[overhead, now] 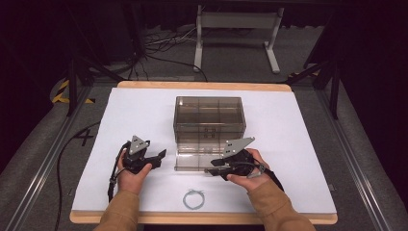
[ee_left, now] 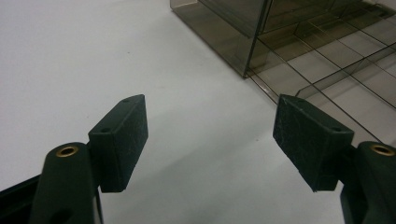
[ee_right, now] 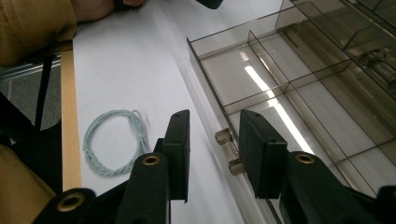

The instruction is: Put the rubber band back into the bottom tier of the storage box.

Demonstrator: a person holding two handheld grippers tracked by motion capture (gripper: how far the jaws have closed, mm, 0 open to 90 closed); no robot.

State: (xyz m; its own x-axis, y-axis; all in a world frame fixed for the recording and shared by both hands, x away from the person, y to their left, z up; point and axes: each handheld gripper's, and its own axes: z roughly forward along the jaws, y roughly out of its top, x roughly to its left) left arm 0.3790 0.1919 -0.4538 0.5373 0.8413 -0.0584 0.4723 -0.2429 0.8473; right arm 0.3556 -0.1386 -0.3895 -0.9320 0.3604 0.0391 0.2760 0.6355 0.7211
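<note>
At the table's near-centre, the right gripper (ee_right: 212, 154) holds its jaws part-spread around the knobbed handle (ee_right: 229, 151) of a pulled-out drawer (overhead: 195, 160), pads flanking the handle without clearly touching it. That smoky clear drawer, divided into compartments, juts from the acrylic drawer box (overhead: 209, 118). Left of it, the left gripper (overhead: 151, 156) hangs wide open, while a coiled pale cord (overhead: 193, 198) lies near the table's front edge.

Drawer box (overhead: 209, 118) mid-table (overhead: 293, 159), open drawer (overhead: 192, 161) before it, cord coil (overhead: 193, 198) nearer still, left gripper (overhead: 156, 158) left of drawer, right gripper (overhead: 211, 167) at its front.
</note>
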